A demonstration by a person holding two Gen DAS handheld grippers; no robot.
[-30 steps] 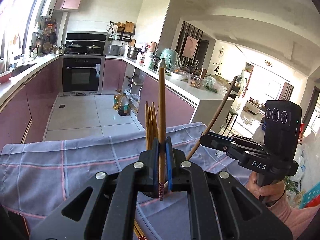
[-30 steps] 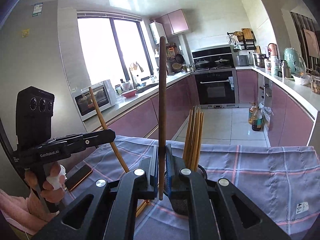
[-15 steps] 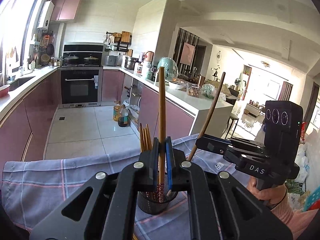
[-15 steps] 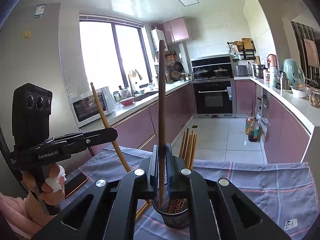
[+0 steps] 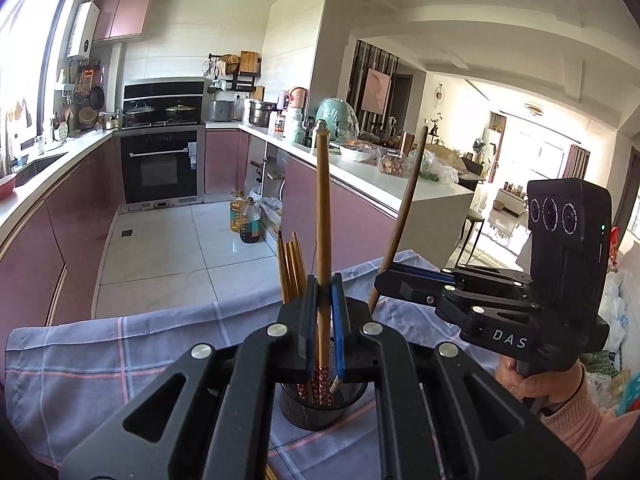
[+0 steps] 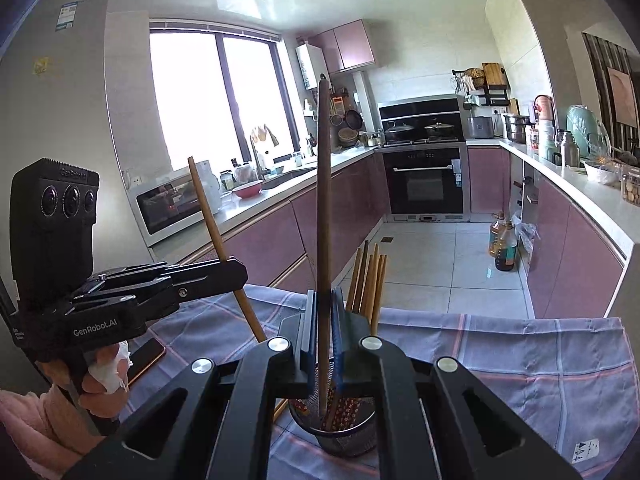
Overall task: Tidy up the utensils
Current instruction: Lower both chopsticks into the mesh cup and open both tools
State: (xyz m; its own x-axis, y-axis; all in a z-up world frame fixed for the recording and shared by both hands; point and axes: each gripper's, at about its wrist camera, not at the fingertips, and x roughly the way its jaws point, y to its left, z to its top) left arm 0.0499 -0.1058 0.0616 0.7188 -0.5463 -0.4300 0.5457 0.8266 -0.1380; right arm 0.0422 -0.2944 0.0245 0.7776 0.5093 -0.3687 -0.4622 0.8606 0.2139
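Nearest to me, my left gripper point(image 5: 323, 320) is clamped tight on a light wooden chopstick point(image 5: 322, 216), which stands almost upright between the blue pads, its patterned lower end hanging just over the mouth of the black mesh holder point(image 5: 312, 408) on the table. My right gripper point(image 6: 323, 336) is likewise pinched shut on a darker brown chopstick point(image 6: 323, 200), also near upright, with its lower tip dipping into the same holder point(image 6: 340, 428). From the left wrist view the right gripper point(image 5: 390, 276) shows side on, its dark stick point(image 5: 400, 216) leaning to the right at the top, and my right hand point(image 5: 536, 380) in a pink sleeve wraps its grip. From the right wrist view the left gripper point(image 6: 236, 274) reaches in from the left with its light stick point(image 6: 224, 248) slanting through the closed jaws. Several more chopsticks point(image 6: 370, 284) already stand in the holder, fanned toward its far side. The holder sits on a grey-blue checked cloth point(image 6: 520, 360); a phone point(image 6: 146, 358) lies on the cloth near my left hand point(image 6: 100, 384). Beyond the table edge lie the tiled floor, two oil bottles point(image 6: 502, 246), the pink cabinets and the black oven point(image 6: 426, 180).
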